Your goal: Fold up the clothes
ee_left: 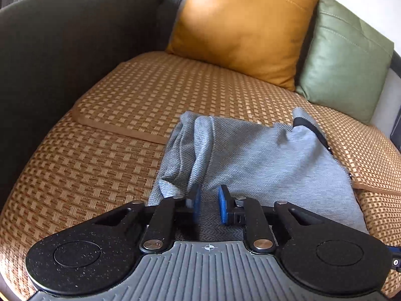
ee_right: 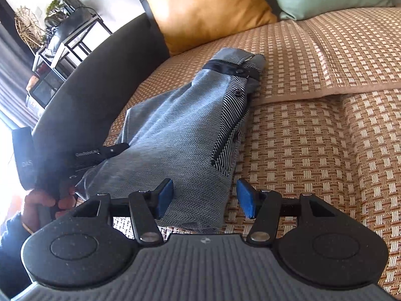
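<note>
While the grey herringbone garment (ee_right: 175, 135) lies lengthwise on the woven mat (ee_left: 87, 163) covering the sofa seat, both grippers sit low at its near end. The garment looks partly folded already: in the right wrist view a striped inner panel (ee_right: 230, 130) with a dark band and buttons shows along its right edge, which suggests 1 side has been turned over onto the body.

The left gripper (ee_left: 209, 207) has its 2 blue pads parted by a modest gap, with cloth lying beneath and just beyond them; a raised ridge of fabric touches the left pad, but nothing is pinched between them. The right gripper (ee_right: 205, 198) is spread wider, its left pad over the cloth and its right pad over bare mat, so it straddles the garment's right edge without gripping it. That placement reads as setting up for a grasp on the 2 near corners, likely to carry the hem toward the far end.

The orange cushion (ee_left: 240, 30) and green cushion (ee_left: 345, 57) stand against the backrest, well apart from the garment, leaving room for the fold. A hand (ee_right: 47, 203) holding the other gripper's handle shows at the left of the right wrist view.
</note>
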`<action>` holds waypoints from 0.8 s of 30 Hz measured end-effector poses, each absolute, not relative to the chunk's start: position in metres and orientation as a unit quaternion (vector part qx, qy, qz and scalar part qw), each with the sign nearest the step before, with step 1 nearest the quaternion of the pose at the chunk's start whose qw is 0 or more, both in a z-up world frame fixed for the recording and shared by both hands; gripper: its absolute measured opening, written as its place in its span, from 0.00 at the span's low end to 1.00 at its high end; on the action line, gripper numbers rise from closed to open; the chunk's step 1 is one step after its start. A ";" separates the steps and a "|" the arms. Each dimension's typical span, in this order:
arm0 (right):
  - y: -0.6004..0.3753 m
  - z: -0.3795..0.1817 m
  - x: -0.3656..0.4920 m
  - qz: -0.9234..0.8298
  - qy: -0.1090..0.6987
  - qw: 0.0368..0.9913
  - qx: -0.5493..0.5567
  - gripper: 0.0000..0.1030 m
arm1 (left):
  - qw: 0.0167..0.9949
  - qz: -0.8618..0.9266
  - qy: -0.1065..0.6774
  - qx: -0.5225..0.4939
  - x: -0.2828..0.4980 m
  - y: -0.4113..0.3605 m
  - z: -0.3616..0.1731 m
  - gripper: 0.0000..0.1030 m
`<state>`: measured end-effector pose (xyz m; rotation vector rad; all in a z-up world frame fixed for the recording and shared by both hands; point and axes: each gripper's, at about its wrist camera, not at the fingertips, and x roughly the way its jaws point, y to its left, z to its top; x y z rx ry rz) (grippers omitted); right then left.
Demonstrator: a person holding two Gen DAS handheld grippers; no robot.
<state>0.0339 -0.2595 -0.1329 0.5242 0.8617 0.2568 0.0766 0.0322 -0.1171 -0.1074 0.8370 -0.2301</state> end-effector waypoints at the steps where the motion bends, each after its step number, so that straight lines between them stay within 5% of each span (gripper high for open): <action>1: -0.261 -0.132 0.033 0.121 0.410 0.869 0.249 0.60 | 0.909 -0.103 0.400 -0.053 0.072 0.031 -0.111 0.42; 2: -0.262 -0.131 0.032 0.120 0.408 0.870 0.248 0.60 | 0.913 -0.095 0.394 -0.053 0.068 0.029 -0.106 0.58; 4: -0.263 -0.129 0.032 0.116 0.408 0.872 0.243 0.60 | 0.925 -0.075 0.371 -0.045 0.055 0.035 -0.090 0.67; 24: -0.257 -0.121 0.036 0.093 0.408 0.878 0.234 0.67 | 0.902 -0.079 0.412 -0.099 0.059 0.071 -0.092 0.75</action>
